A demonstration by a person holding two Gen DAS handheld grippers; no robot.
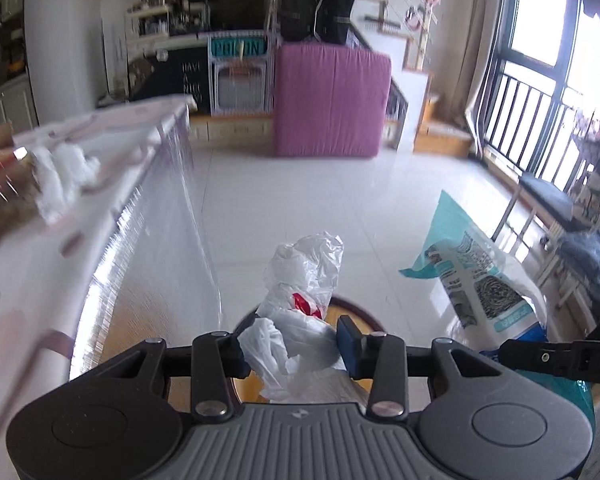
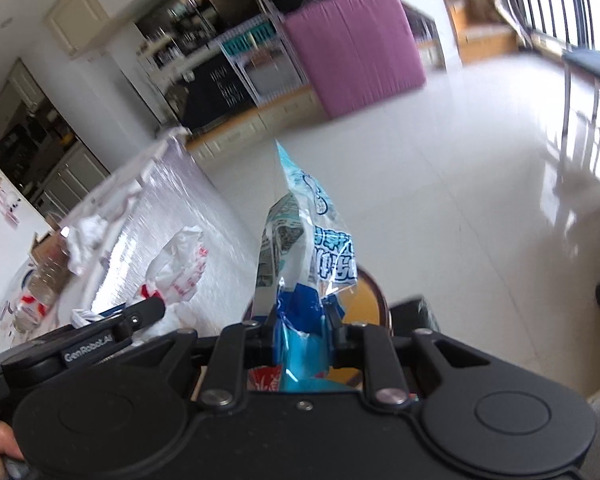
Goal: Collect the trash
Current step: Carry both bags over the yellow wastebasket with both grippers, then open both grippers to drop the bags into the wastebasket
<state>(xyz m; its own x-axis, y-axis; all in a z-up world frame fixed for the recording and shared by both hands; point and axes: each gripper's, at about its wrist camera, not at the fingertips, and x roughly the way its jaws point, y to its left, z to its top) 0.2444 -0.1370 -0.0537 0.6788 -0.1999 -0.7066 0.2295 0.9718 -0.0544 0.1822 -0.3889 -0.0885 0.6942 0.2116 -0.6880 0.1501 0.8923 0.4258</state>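
Left wrist view shows the left gripper with its jaws clamped on a crumpled white plastic bag with a red print, the bag standing up and away from the jaws along their pointing line. Right wrist view shows the right gripper with its jaws pinched on a blue and white snack wrapper, whose long axis also runs forward and up from the jaws. Both pieces of trash hang above a round wooden stool, low and near, just under the two grippers, which sit side by side with the left one on the left. Beside the stool's right edge, a dark bin-like container is partly visible; I cannot tell if it is the trash bin. If so, the right gripper is nearer to it. On the counter at left lie a crumpled tissue and an empty plastic bottle, still uncollected.
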